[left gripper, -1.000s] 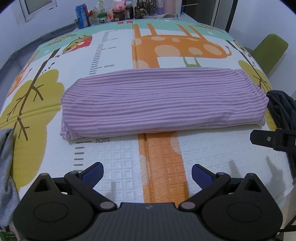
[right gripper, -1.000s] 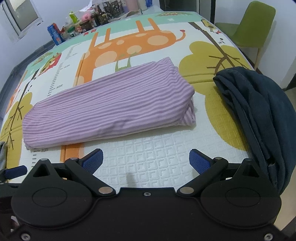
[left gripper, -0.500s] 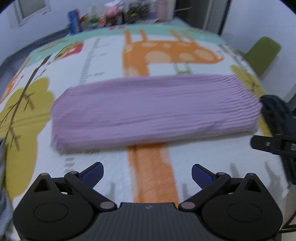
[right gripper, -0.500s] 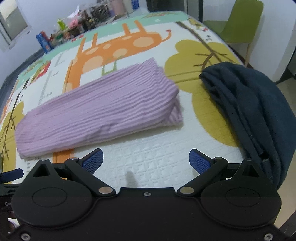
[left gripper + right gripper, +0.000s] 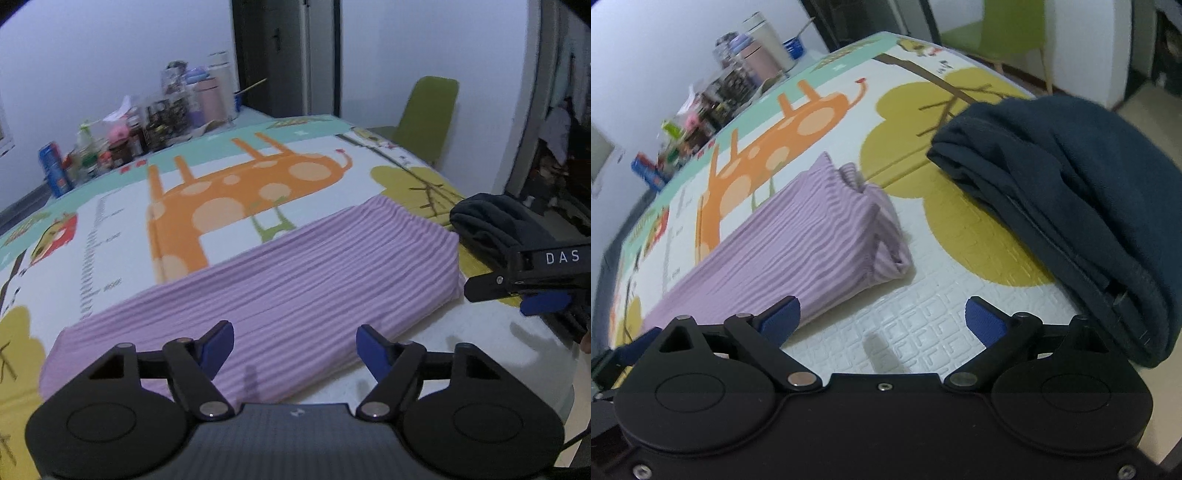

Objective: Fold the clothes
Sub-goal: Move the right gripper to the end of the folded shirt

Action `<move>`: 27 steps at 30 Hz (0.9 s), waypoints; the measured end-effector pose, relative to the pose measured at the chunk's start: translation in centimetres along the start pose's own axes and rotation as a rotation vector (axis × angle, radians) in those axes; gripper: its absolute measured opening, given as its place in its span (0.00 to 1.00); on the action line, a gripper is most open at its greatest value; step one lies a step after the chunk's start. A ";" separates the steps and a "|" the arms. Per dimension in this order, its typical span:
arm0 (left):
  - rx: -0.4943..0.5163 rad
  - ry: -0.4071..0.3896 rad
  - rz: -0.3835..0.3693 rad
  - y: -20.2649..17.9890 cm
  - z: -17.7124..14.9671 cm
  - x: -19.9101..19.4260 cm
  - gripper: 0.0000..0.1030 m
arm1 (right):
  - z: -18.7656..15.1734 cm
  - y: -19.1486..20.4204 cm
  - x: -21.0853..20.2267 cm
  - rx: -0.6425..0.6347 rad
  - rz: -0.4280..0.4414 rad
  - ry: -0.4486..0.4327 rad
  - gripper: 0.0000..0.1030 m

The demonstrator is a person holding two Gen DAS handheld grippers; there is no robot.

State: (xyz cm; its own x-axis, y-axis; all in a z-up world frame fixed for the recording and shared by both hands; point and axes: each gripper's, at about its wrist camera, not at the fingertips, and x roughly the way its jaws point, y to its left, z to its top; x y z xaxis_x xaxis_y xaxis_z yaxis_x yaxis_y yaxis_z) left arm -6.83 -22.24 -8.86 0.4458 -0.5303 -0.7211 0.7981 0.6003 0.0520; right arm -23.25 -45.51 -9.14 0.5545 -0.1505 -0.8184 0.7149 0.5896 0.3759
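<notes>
Purple-striped cloth [image 5: 280,291], one folded bundle, lies across the giraffe-print mat [image 5: 122,218]. One dark blue garment [image 5: 1082,206] is heaped at about 2 o'clock of it, near but apart. Two tongs show: the left gripper [image 5: 294,343] has just been narrowing, its jaws still parted over the bundle's near edge and, as far as the blur allows, not pinching it. The right gripper [image 5: 882,317] gapes wide over bare mat. One green chair [image 5: 428,114] stands at the mat's far edge.
</notes>
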 end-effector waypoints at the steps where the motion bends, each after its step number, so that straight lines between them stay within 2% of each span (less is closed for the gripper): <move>1: 0.010 -0.010 -0.012 0.1 0.1 0.3 0.71 | 0.0 -0.4 0.2 0.024 0.013 0.005 0.92; 6: 0.018 -0.027 -0.037 0.5 1.2 2.1 0.63 | 0.0 -1.8 1.5 0.138 0.071 0.023 0.92; 9: 0.000 -0.018 -0.035 0.7 1.8 3.3 0.53 | 0.1 -2.2 2.4 0.196 0.098 0.026 0.92; 12: -0.022 -0.007 -0.036 0.9 2.2 4.5 0.37 | 0.3 -2.6 3.2 0.241 0.117 0.028 0.92; 14: -0.041 0.002 -0.039 1.1 2.4 5.3 0.22 | 0.5 -2.6 3.9 0.264 0.118 0.030 0.92; 16: -0.071 0.020 -0.046 1.3 2.3 6.2 0.16 | 0.6 -2.7 4.4 0.294 0.121 0.025 0.94; 20: -0.109 0.052 -0.031 1.8 1.6 7.0 0.14 | 0.8 -2.9 5.1 0.342 0.142 0.006 0.93; 27: -0.178 0.034 0.053 3.0 -0.1 5.9 0.14 | 1.3 -2.6 6.2 0.403 0.136 -0.020 0.93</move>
State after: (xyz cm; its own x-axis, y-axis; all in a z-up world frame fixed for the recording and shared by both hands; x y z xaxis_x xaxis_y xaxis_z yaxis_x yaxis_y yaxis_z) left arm -1.80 -23.52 -13.05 0.4689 -0.4769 -0.7434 0.6886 0.7245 -0.0305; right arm -21.13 -49.04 -14.66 0.6604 -0.1108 -0.7427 0.7419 0.2485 0.6227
